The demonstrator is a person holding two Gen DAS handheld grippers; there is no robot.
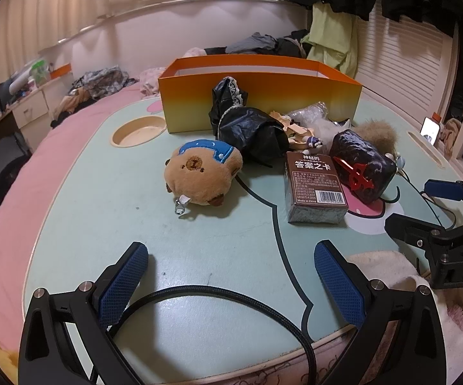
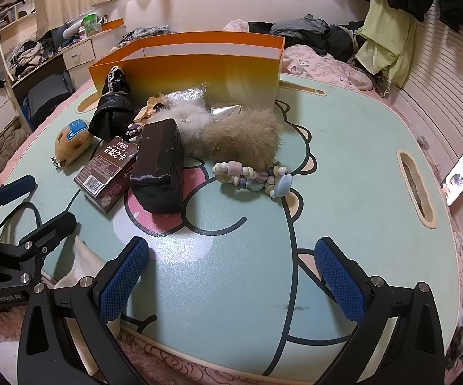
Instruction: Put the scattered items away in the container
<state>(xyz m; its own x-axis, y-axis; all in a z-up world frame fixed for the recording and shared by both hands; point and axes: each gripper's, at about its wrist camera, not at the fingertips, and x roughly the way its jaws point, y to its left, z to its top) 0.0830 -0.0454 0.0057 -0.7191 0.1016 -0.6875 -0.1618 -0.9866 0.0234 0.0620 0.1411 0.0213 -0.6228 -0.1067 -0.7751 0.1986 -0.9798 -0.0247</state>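
Note:
An orange box (image 1: 260,96) (image 2: 199,70) stands open at the back of the green lap table (image 1: 167,256) (image 2: 359,160). In front of it lie a brown plush (image 1: 199,176) (image 2: 72,144), a black lacy garment (image 1: 247,125) (image 2: 111,112), a brown card box (image 1: 315,189) (image 2: 106,173), a dark pouch (image 1: 363,170) (image 2: 159,173), a fur ball (image 1: 379,134) (image 2: 241,142) and a bead bracelet (image 2: 254,178). My left gripper (image 1: 231,276) and right gripper (image 2: 231,276) both hover open over the table's near edge, empty.
A round cup recess (image 1: 138,131) sits at the table's left, a slot (image 2: 416,189) at its right. A black cable (image 1: 218,295) loops under the left gripper. A lit phone (image 2: 459,183) leans at the right. Clothes pile on the pink bed behind.

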